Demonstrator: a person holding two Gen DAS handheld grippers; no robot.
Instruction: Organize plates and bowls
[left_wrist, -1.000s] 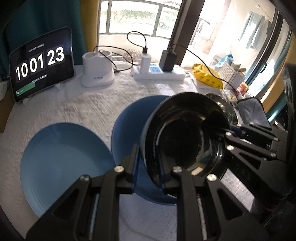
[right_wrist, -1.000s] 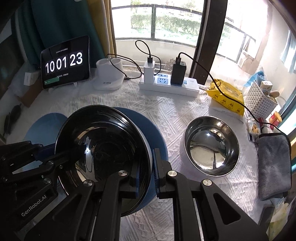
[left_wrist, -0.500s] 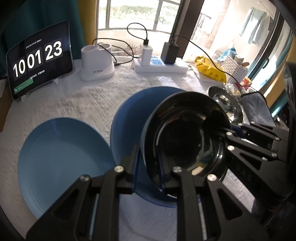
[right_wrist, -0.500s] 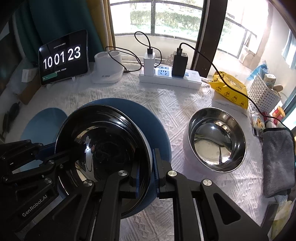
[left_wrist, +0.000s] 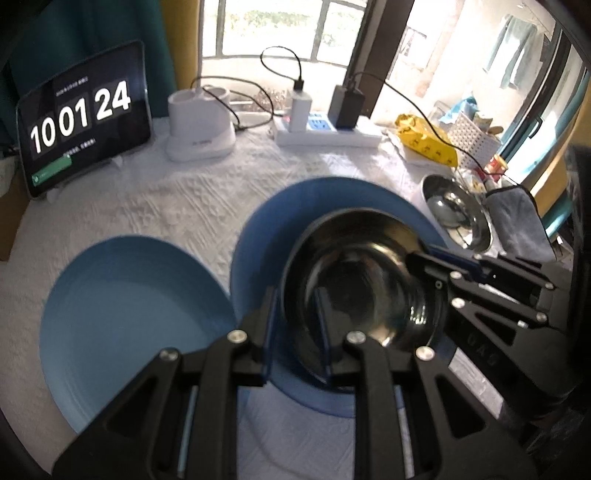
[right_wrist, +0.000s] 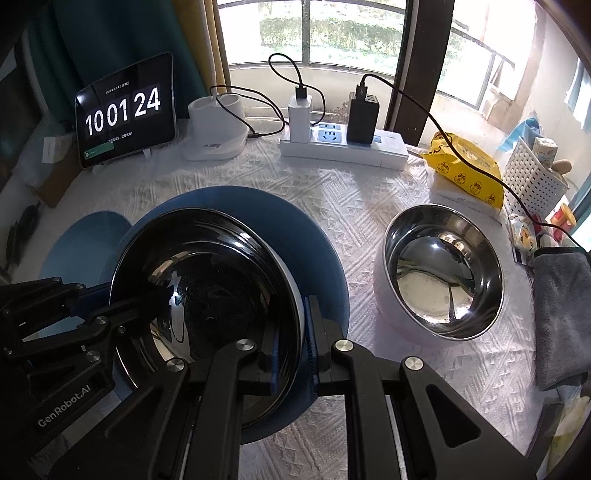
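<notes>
Steel bowl (right_wrist: 207, 295), rim pinched by both hand-held grippers

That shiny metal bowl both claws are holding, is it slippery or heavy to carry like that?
Probably slippery: the shiny bowl has a polished, mirror-like wall, and the right gripper and left gripper each pinch only its thin rim. It looks rigid, since the rim shows no bending. Likely light for its size, being thin-walled, yet it could tip if either grip loosens.

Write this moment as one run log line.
left gripper: shut on steel bowl | right gripper: shut on steel bowl | bowl above blue plate
</notes>
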